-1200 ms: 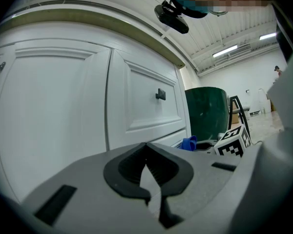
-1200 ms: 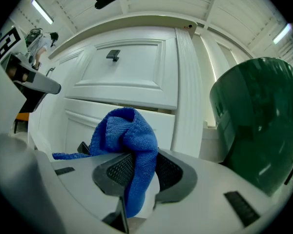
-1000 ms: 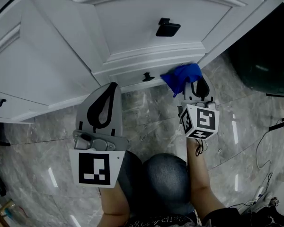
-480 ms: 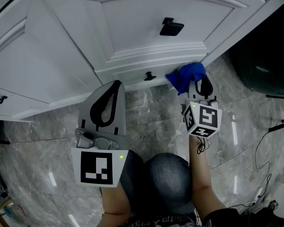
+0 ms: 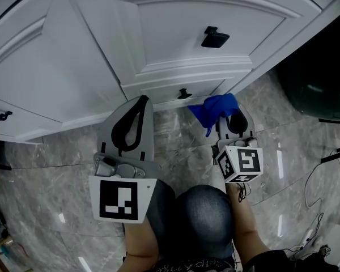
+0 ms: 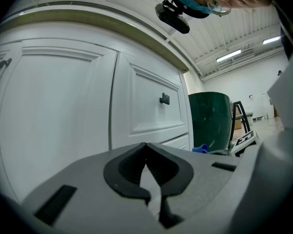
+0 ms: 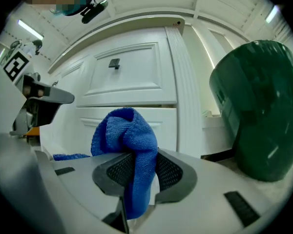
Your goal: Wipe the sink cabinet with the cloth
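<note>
1. Right gripper view: the fingers (image 7: 173,172) of the right gripper (image 5: 233,113) are clenched on the blue cloth (image 7: 129,145). It is pinched between the pads and bunches into a rounded wad above them, with a tail hanging down through the gap.
2. The left gripper (image 6: 146,152) has its fingers pressed together with nothing between them. In the head view it hangs left of and below the small black knob (image 5: 185,93), clear of the white sink cabinet (image 5: 175,33).
3. In the head view the wad sits just right of the knob and slightly below it, at the cabinet's foot and over the grey marble floor (image 5: 181,143). Whether it touches the base moulding from here cannot be told.
4. A second ago the cloth lay on the base moulding right of the knob, and half a second ago it was out by the cabinet's right corner. It has now come back toward the knob and dropped lower.
5. That reads as a return stroke along the bottom rail, with the cloth probably lifted off or only grazing. The door panel above the knob, with the larger handle (image 5: 215,37), likely still needs wiping, so the cloth must be pressed back on.
</note>
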`<state>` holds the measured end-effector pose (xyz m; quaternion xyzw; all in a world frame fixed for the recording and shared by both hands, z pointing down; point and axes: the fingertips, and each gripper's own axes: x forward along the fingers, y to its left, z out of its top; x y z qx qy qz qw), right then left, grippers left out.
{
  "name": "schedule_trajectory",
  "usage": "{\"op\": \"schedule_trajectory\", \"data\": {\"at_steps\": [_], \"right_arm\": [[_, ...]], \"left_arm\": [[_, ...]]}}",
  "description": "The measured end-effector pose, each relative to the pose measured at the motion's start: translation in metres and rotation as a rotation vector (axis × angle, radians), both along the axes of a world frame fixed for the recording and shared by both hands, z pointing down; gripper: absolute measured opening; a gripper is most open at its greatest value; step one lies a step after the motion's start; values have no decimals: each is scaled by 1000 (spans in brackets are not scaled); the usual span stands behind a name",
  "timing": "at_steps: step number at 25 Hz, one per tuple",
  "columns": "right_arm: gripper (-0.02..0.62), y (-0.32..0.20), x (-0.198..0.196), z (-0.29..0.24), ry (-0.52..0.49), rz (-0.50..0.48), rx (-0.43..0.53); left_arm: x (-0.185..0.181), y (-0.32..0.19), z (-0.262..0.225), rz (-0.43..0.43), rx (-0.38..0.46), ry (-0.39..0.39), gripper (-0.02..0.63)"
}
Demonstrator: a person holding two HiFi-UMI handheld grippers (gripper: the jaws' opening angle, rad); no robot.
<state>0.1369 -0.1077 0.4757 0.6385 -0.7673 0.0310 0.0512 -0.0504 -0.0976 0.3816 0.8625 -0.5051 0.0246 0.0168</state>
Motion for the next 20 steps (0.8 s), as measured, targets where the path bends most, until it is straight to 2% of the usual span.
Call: {"op": "schedule_trajectory", "data": {"at_steps": [10,20], "right_arm": [[115,8,-101,39,53,-330,-74],[115,-6,-178,54,99,-481,-51]], "left_arm": [[-20,0,2,-38,-8,-7,0],[-48,5,1,-75,-9,-17,0]]}}
